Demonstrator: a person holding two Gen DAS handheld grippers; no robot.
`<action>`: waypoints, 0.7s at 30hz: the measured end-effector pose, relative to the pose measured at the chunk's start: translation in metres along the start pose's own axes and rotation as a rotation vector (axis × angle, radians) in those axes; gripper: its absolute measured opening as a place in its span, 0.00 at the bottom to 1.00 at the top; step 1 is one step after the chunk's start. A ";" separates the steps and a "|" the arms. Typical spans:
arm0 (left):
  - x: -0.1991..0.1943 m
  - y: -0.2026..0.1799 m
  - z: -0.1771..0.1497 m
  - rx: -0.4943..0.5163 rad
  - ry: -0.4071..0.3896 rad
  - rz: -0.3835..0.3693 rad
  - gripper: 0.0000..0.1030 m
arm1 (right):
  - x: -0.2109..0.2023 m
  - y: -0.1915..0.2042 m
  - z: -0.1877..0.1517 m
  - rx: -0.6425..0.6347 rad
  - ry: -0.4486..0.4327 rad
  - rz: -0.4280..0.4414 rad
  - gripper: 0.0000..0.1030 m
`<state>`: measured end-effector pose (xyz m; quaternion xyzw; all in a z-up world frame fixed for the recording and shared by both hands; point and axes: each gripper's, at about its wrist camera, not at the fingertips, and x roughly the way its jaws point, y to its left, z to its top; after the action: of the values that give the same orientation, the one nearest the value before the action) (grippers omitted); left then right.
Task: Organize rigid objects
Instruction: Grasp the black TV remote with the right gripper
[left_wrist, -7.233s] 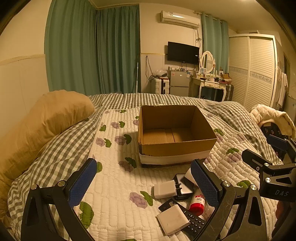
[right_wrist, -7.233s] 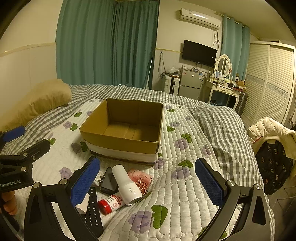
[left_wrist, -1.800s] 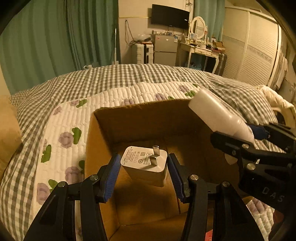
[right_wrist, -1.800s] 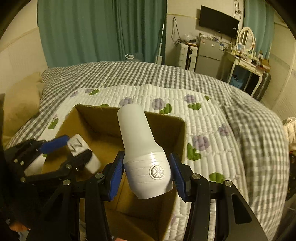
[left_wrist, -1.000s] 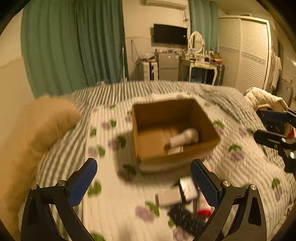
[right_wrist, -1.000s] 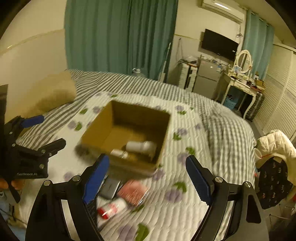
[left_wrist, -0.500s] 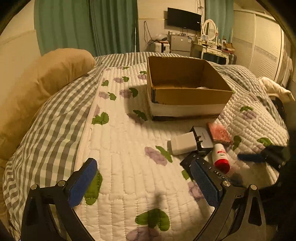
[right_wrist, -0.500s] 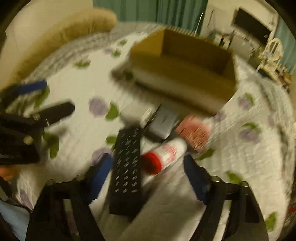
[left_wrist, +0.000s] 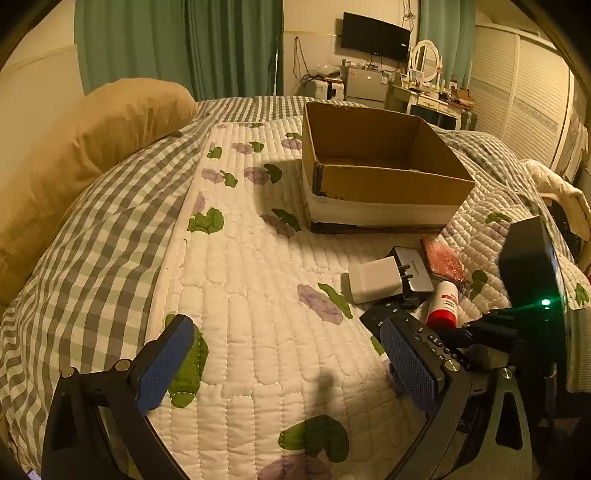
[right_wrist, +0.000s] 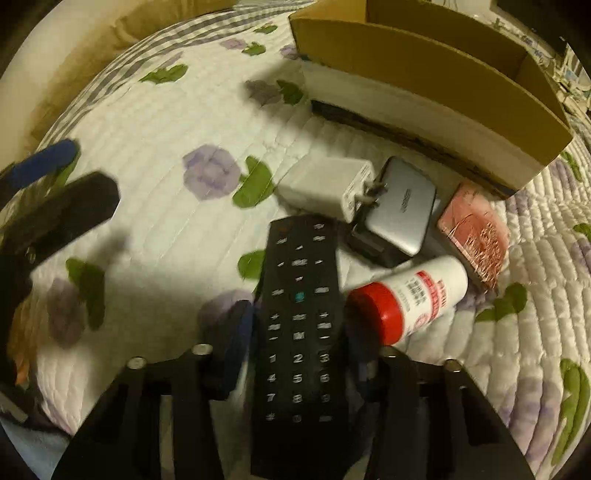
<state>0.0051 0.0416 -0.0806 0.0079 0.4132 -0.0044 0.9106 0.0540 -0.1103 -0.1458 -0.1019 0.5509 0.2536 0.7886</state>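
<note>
Currently, task progress: judged partial; five loose items lay on the quilt in front of the box, none of them in it yet.
Quilt (left_wrist: 258, 280): white, flower-printed, spread over a checked bedcover; it carried the box and all loose items.
Cardboard box (left_wrist: 384, 184): stood open on the quilt, beyond the loose items; its floor was mostly hidden by the near wall, so its contents could not be confirmed.
Left gripper (left_wrist: 286, 363): jaws stood wide apart and held nothing, hovering over bare quilt.
Right gripper (right_wrist: 301, 354): jaws sat close against both long edges of the remote control; a firm clamp could not be confirmed through the blur.
Remote control (right_wrist: 299, 317): black, flat on the quilt, touching the bottle; keypad digits 1 to 9 were readable.
Metal case (right_wrist: 400, 218): grey, with a short printed word too small to read.
White charger (right_wrist: 325, 188): prongs rested against the metal case.
Bottle (right_wrist: 410, 295): white, red cap, red label text illegible.
Pink packet (right_wrist: 476, 236): lay nearest the box; no readable print.
</note>
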 end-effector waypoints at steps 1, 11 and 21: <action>0.000 0.001 0.000 0.001 -0.001 0.002 1.00 | -0.002 0.000 -0.001 0.001 -0.009 0.001 0.40; 0.012 -0.009 0.020 0.015 -0.003 0.017 1.00 | -0.075 -0.013 0.004 0.013 -0.187 -0.033 0.35; 0.076 -0.058 0.030 0.053 0.125 -0.052 1.00 | -0.084 -0.074 0.033 0.126 -0.237 -0.075 0.34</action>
<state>0.0768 -0.0176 -0.1184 0.0213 0.4693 -0.0387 0.8819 0.0971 -0.1829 -0.0648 -0.0418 0.4645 0.1990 0.8619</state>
